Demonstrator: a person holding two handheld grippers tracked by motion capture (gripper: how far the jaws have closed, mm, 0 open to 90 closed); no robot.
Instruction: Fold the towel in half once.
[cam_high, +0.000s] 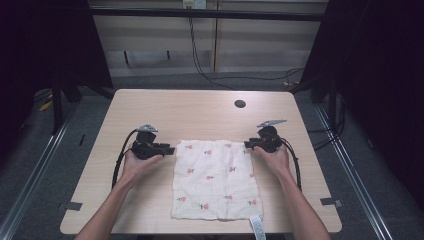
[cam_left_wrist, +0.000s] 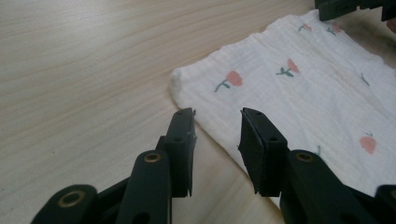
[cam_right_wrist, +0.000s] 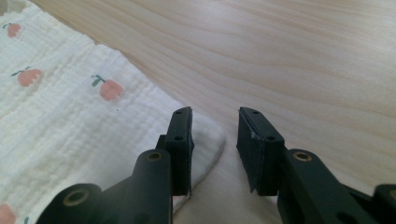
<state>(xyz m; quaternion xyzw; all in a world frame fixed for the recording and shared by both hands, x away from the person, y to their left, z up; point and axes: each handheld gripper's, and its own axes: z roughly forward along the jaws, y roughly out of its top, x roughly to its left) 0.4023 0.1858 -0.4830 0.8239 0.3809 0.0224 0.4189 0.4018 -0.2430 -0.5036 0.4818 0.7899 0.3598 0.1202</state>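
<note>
A white cloth (cam_high: 215, 180) printed with small red flowers lies flat on the wooden table (cam_high: 200, 112). My left gripper (cam_high: 170, 149) rests low at the cloth's far left corner. In the left gripper view, that gripper (cam_left_wrist: 217, 114) is open and the cloth's edge (cam_left_wrist: 303, 88) runs beneath the gap, unpinched. My right gripper (cam_high: 248, 145) sits at the far right corner. In the right gripper view, its jaws (cam_right_wrist: 215, 112) stand open over the cloth's corner (cam_right_wrist: 60, 116), with bare wood showing between them. The right gripper's tips (cam_left_wrist: 355, 7) peek in at the top of the left gripper view.
A round dark hole (cam_high: 240, 104) sits in the tabletop beyond the cloth. A white label (cam_high: 256, 227) hangs from the cloth's near edge by the table's front. Black cables (cam_high: 210, 70) lie on the floor behind the table.
</note>
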